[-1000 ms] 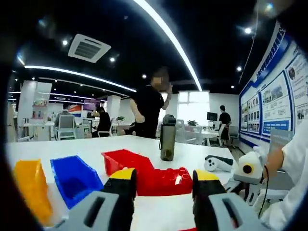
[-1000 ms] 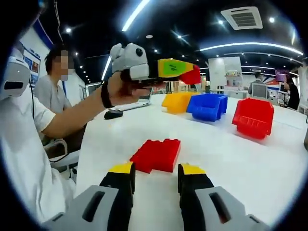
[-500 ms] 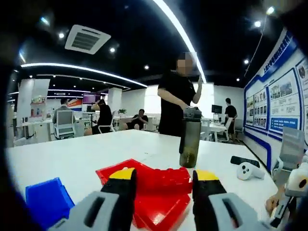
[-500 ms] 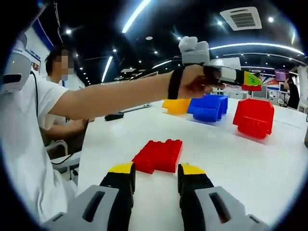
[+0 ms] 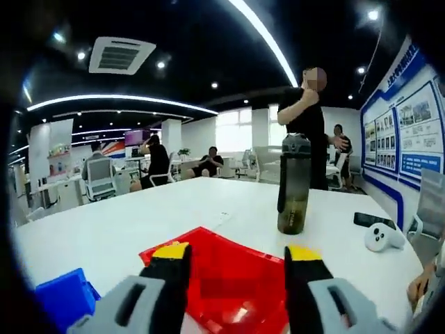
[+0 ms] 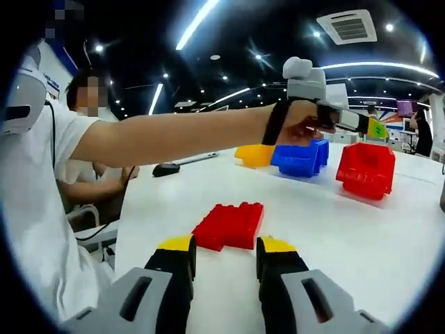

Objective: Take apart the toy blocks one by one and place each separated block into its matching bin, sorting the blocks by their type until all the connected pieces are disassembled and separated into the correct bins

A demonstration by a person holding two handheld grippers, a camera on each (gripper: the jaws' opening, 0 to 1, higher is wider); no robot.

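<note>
**Red block let go over the red bin; two joined red blocks still to split**

In the left gripper view the left tongs stand apart with nothing between the yellow-tipped jaws. Half a second ago a studded red block sat clamped there; now it is gone from the jaws and the red bin lies directly under them, a blurred red patch inside that may be the block, though I cannot tell for certain. So one piece looks sorted, and the left tongs are free for the next one.

In the right gripper view the right tongs are also parted and empty, hovering just short of the joined red blocks on the white tabletop. These have sat in the same spot throughout; judging by that, they are the next job.

The blocks are hard glossy plastic, boxy, with round studs on top. The bins are moulded plastic with sloped open fronts. The tabletop is smooth, matt white.

Farther off in the right gripper view, the person's arm reaches out to the yellow bin, blue bin and red bin. In the left gripper view, a dark translucent water bottle stands beyond the red bin, and a white controller lies to its right.
</note>
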